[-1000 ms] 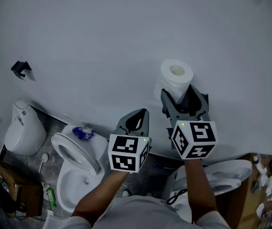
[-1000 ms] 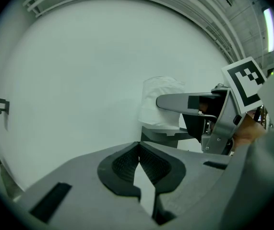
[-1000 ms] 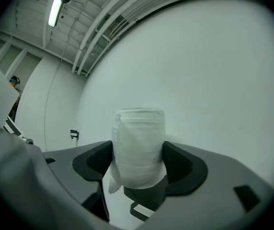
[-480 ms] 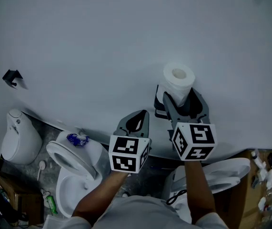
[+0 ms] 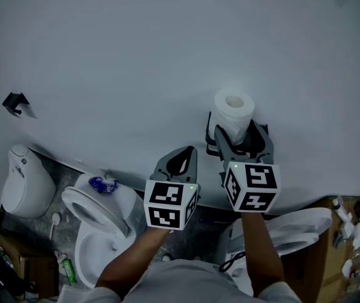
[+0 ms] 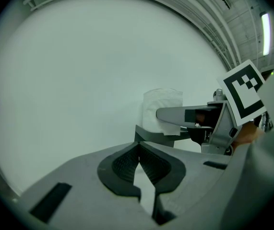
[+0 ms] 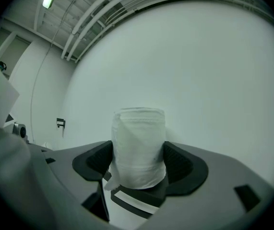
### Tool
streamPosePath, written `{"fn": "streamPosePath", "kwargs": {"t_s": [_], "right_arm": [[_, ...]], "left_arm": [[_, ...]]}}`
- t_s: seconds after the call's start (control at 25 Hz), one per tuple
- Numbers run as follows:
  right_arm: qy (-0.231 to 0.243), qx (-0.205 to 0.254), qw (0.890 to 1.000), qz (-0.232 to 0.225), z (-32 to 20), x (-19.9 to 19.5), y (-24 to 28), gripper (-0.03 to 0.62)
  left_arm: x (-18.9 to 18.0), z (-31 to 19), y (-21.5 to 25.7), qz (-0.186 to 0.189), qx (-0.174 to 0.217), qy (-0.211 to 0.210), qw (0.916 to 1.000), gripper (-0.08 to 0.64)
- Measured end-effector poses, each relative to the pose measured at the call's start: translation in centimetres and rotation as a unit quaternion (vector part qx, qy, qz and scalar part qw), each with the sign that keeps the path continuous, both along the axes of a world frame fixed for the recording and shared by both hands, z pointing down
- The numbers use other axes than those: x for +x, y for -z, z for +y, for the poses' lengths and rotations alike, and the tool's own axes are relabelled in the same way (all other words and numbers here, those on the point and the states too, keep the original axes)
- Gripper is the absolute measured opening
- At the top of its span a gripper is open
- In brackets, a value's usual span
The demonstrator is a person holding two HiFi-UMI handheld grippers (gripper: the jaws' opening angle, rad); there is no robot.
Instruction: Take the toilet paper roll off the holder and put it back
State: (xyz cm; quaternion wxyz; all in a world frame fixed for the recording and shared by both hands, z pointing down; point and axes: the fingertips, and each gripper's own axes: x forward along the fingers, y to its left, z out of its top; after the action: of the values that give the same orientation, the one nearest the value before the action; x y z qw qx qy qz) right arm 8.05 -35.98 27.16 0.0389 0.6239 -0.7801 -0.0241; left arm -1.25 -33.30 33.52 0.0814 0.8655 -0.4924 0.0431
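The right gripper (image 5: 239, 134) has its two dark ribbed jaws clamped on the flanks of the white, soft paper toilet roll (image 5: 233, 109), which stands upright with its hollow core facing up, close to the plain pale grey wall (image 5: 135, 55). In the right gripper view the roll (image 7: 138, 147) has its lower end right at the dark, angular wall-mounted holder (image 7: 137, 198). The gripper's own body blocks the contact, so it is hard to tell whether the roll is fully seated or only resting on the holder's edge.

The left gripper (image 5: 180, 160) hangs to the side and lower, its jaws together on nothing (image 6: 137, 159), well clear of the roll.

The step in hand looks like setting the roll back. To do it well, keep the roll vertical and centred over the holder, and lower it straight rather than at a tilt. Squeeze only lightly, since the soft paper will dent, and let go only once its weight sits on the holder.
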Motion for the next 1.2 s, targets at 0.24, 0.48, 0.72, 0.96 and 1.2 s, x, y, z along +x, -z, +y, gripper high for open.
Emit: {"fn": "streamPosePath", "kwargs": {"t_s": [0.24,0.48,0.72,0.96,1.2], "right_arm": [[-0.006,-0.006,1.000,-0.018,0.1,0.0,-0.2,0.333],[-0.001,-0.008,0.999,-0.038,0.3,0.3,-0.6,0.333],[0.005,-0.009,0.999,-0.043,0.6,0.1,-0.7,0.333],[0.010,-0.009,0.999,-0.040,1.5,0.0,-0.6,0.333],[0.018,-0.010,0.999,-0.035,2.9,-0.6,-0.8,0.333]], "left_arm": [[-0.6,0.3,-0.1,0.003,-0.002,0.001,1.0000,0.005],[-0.3,0.9,-0.6,0.001,-0.008,-0.003,1.0000,0.005],[-0.5,1.2,-0.5,0.001,-0.006,-0.001,1.0000,0.005],[-0.3,1.9,-0.3,0.001,-0.004,-0.001,1.0000,0.005],[-0.2,2.7,-0.2,0.002,-0.005,-0.001,1.0000,0.005]]}}
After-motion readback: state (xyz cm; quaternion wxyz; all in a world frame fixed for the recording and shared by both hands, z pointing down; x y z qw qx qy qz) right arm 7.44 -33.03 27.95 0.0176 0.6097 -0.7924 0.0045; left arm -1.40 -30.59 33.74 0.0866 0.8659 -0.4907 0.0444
